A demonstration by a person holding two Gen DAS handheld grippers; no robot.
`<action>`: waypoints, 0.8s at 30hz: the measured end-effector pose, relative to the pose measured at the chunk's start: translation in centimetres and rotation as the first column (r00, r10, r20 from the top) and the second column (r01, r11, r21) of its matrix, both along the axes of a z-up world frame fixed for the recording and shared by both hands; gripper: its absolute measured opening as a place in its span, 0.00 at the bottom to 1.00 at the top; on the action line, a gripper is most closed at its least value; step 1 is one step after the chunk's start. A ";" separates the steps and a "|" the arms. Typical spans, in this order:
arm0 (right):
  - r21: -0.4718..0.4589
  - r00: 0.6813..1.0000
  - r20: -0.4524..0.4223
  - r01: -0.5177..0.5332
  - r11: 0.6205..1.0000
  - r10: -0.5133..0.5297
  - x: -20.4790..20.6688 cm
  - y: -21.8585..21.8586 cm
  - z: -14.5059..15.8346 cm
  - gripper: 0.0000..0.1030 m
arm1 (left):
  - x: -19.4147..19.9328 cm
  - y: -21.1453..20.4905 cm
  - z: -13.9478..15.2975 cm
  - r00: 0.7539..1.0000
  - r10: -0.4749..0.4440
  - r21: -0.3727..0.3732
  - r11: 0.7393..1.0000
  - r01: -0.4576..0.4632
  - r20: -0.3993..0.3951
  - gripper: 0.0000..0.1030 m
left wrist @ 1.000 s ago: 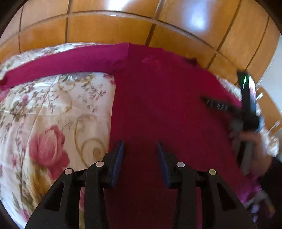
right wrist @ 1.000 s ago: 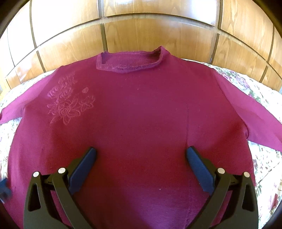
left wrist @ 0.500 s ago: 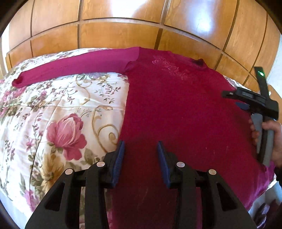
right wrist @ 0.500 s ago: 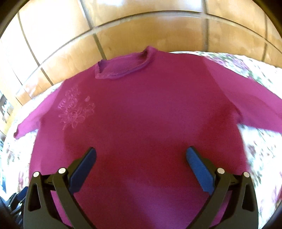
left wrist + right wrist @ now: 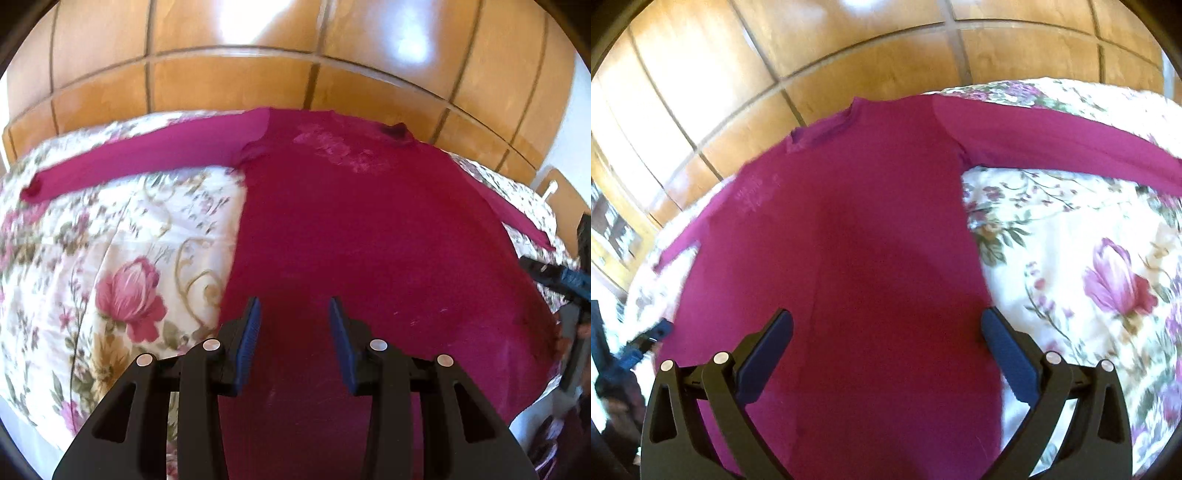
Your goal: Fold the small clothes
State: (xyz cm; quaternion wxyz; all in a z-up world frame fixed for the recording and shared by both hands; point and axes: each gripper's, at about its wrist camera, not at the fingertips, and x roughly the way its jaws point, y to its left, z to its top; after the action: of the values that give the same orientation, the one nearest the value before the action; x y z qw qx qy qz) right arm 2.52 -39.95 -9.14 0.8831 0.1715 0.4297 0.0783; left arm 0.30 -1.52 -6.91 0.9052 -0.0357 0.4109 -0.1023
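Note:
A magenta long-sleeved sweater [image 5: 369, 236] lies flat, front up, on a floral bedspread [image 5: 110, 258], both sleeves stretched out sideways. It also shows in the right wrist view [image 5: 868, 240]. My left gripper [image 5: 294, 317] is open and empty, above the sweater's lower left part. My right gripper [image 5: 886, 332] is wide open and empty, above the sweater's lower right part near its side edge. The right gripper also shows at the right edge of the left wrist view [image 5: 554, 277].
A wooden panelled headboard [image 5: 295, 74] stands behind the sweater's collar. The floral bedspread [image 5: 1089, 277] spreads to both sides of the sweater. The bed's edge drops off at the near right [image 5: 535, 424].
Both grippers have drawn back and apart: the left view now takes in more of the left sleeve, the right view has swung right to show the right sleeve and bedspread. Jaws unchanged.

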 end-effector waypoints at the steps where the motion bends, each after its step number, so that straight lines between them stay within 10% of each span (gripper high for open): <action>1: 0.037 1.000 0.003 0.029 0.999 -0.029 -0.4 -1.2 0.5 0.98 | 0.0 -0.5 0.1 1.000 -0.011 0.013 1.000 0.011 0.015 0.54; 5: 0.148 0.959 -0.001 0.281 0.948 -0.284 -1.5 -7.8 1.0 0.98 | 0.6 -1.7 -0.5 0.999 -0.040 0.021 0.999 0.040 0.001 0.62; 10: 0.249 0.825 -0.045 0.556 0.793 -0.564 -2.1 -17.2 0.2 0.65 | 1.2 -2.1 -1.9 0.998 -0.053 0.031 0.998 0.054 -0.038 0.63; 19: 0.350 0.587 -0.144 0.783 0.514 -0.797 0.4 -29.2 -1.9 0.60 | 2.0 -2.2 -2.1 0.995 -0.039 0.015 0.999 0.040 -0.090 0.69; 23: 0.300 0.550 -0.165 0.819 0.490 -0.819 1.7 -31.7 -2.5 0.46 | 2.3 -2.1 -2.1 0.993 -0.031 0.000 1.000 0.032 -0.115 0.69; 24: 0.262 0.552 -0.169 0.824 0.503 -0.816 2.5 -32.0 -2.5 0.28 | 2.4 -2.1 -2.1 0.992 -0.031 0.004 0.999 0.032 -0.119 0.69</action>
State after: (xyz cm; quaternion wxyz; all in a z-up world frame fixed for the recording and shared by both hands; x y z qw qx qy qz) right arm 5.00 -71.99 -11.64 0.7705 0.4919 0.2893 -0.2841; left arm 2.69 -3.65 -9.00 0.8775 -0.0328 0.4648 -0.1130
